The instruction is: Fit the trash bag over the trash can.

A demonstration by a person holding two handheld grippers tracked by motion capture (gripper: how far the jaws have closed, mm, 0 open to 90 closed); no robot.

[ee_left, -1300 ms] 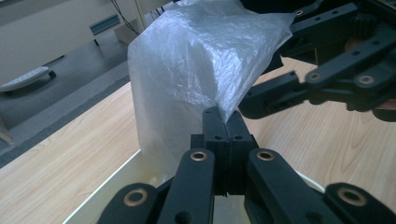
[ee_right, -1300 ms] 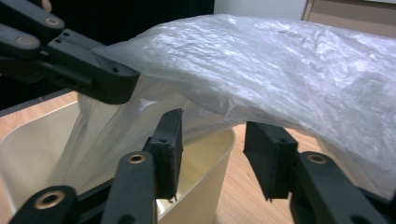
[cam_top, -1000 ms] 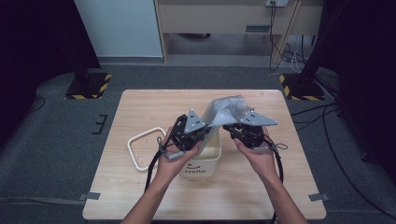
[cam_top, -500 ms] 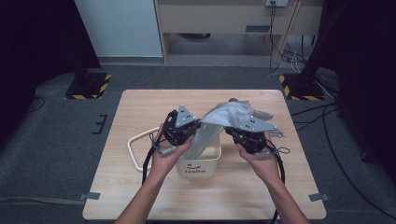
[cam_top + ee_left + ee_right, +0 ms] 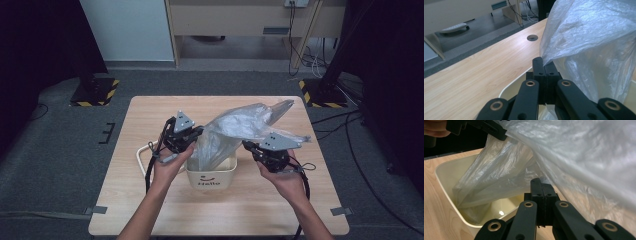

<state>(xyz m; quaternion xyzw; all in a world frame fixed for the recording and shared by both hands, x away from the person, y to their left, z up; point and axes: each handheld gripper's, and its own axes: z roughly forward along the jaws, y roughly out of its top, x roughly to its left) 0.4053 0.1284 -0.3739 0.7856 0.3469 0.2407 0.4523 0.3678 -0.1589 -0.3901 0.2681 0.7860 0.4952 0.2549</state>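
One readable text: "Hello" printed in dark letters on the near face of the cream bin [image 5: 210,176] on the table, seen in the high view. A curved smile-like mark with two dots sits just above the word on the same face. Yellow-and-black hazard stripes mark the two floor plates [image 5: 95,90] beyond the table's far corners, left and right. Nothing legible in either gripper view.
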